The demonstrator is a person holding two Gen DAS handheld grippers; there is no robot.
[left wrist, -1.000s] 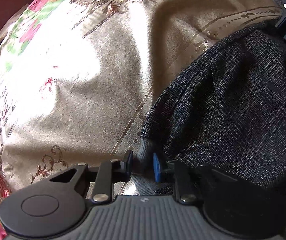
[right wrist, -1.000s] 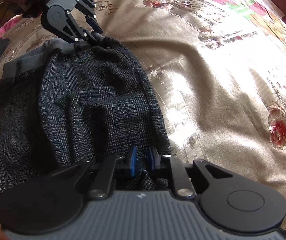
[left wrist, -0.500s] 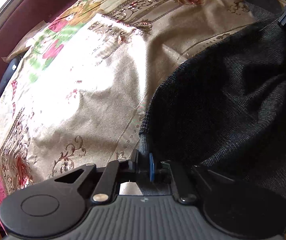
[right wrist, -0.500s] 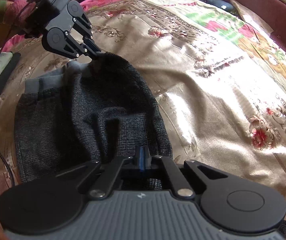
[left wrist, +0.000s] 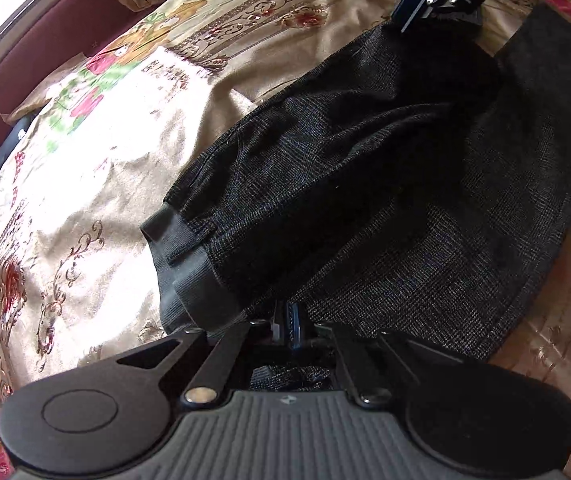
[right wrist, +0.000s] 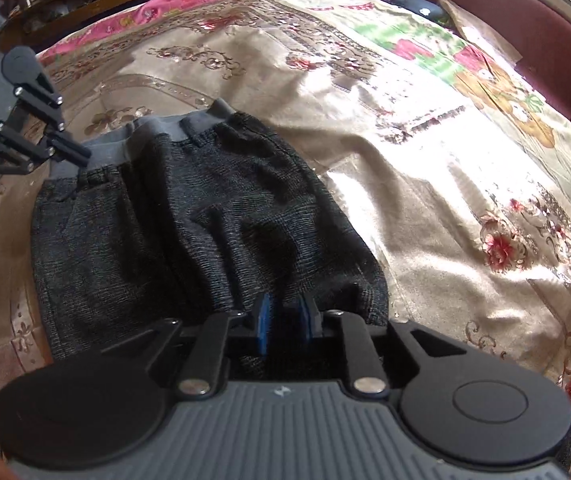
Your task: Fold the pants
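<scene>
Pants (right wrist: 189, 220) mid-fold on the bedspread (right wrist: 425, 208), waistband (right wrist: 157, 128) doubled over at the far end.

Left gripper (left wrist: 285, 320) is pinched tight on dark fabric near the waistband. Right gripper (right wrist: 285, 314) has jaws opening, pads parting with cloth between them, apparently no longer pressing. To do this step well: let the right corner drop flat before pulling away, then lay the left edge square on the layer beneath and release. Bedspread is bare toward the window side, plenty of room; the near-side bed edge is close, so keep the stack inboard.
</scene>
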